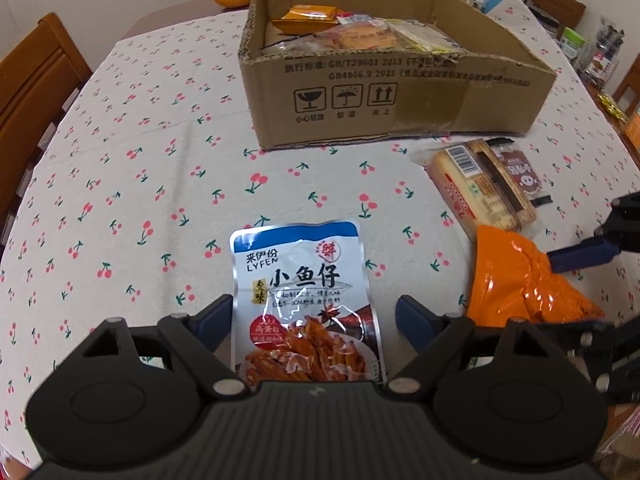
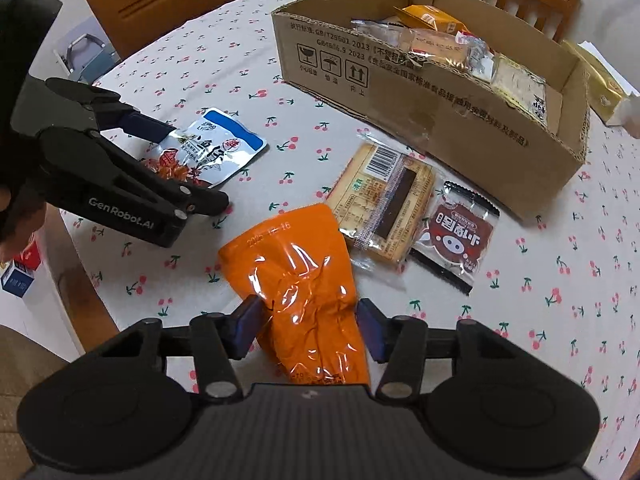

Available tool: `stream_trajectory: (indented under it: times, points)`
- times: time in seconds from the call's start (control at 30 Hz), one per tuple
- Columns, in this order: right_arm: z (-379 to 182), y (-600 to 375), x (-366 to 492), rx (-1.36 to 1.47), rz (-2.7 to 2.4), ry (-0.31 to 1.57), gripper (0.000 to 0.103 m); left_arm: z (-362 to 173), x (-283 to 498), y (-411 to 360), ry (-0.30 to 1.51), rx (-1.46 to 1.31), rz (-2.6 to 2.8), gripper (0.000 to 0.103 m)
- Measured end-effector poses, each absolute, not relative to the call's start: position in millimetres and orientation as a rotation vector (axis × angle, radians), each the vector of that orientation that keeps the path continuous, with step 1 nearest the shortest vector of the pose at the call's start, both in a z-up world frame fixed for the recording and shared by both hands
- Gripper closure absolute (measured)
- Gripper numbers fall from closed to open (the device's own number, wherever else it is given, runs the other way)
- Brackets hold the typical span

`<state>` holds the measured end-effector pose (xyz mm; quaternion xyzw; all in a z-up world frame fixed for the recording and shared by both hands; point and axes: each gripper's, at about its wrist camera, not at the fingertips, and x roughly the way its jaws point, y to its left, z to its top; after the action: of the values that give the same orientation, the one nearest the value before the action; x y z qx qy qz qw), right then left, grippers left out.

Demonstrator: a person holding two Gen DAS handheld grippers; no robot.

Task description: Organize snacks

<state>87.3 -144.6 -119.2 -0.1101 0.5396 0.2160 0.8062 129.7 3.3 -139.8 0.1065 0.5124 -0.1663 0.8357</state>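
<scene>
At lower centre of the left wrist view, my left hand-held gripper point(image 1: 314, 320) stands open astride the blue-and-white fish snack pouch point(image 1: 304, 300), flat on the cherry-print desk point(image 1: 120, 184). In the right wrist view's lower centre, my right hand-held gripper point(image 2: 306, 326) pinches the orange packet point(image 2: 300, 280). The cardboard box point(image 2: 440, 120) of snacks sits upper right.

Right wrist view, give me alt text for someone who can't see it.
The right gripper straddles a crumpled orange snack pouch on a cherry-print tablecloth, its pads at the pouch's sides. At left, the left gripper reaches over a blue-and-white fish snack packet. Behind sits an open cardboard box of snacks.
</scene>
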Motion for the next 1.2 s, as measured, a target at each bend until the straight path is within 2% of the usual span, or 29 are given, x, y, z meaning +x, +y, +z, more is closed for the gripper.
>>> stream_trajectory:
  times: [0.13,0.27,0.43,0.6,0.73,1.2]
  points:
    - [-119.7,-143.9,81.7,-0.276,0.507,1.121,0.044,-139.9,132.0,1.9,1.090,0.196,-0.311,0.018]
    - [-116.7,-144.3,80.1,-0.289,0.508,1.099,0.045,-137.4,129.8,0.9,1.073,0.187,-0.304,0.029]
    - [-117.1,-144.3,77.4,-0.280,0.524,1.088,0.048,-137.2,128.3,0.6,1.070,0.189,-0.299,0.029]
    - [-122.2,-146.7,79.5,-0.251,0.555,1.095,0.043,-135.9,128.5,-0.4,1.072,0.196,-0.298,0.030]
    - [-115.5,-145.2,75.9,-0.253,0.552,1.073,0.053,-132.7,127.7,0.3,1.077,0.192,-0.309,0.032]
    - [-89.5,-159.3,78.7,-0.204,0.464,1.054,0.053,-102.5,122.9,6.9,1.102,0.196,-0.359,0.035]
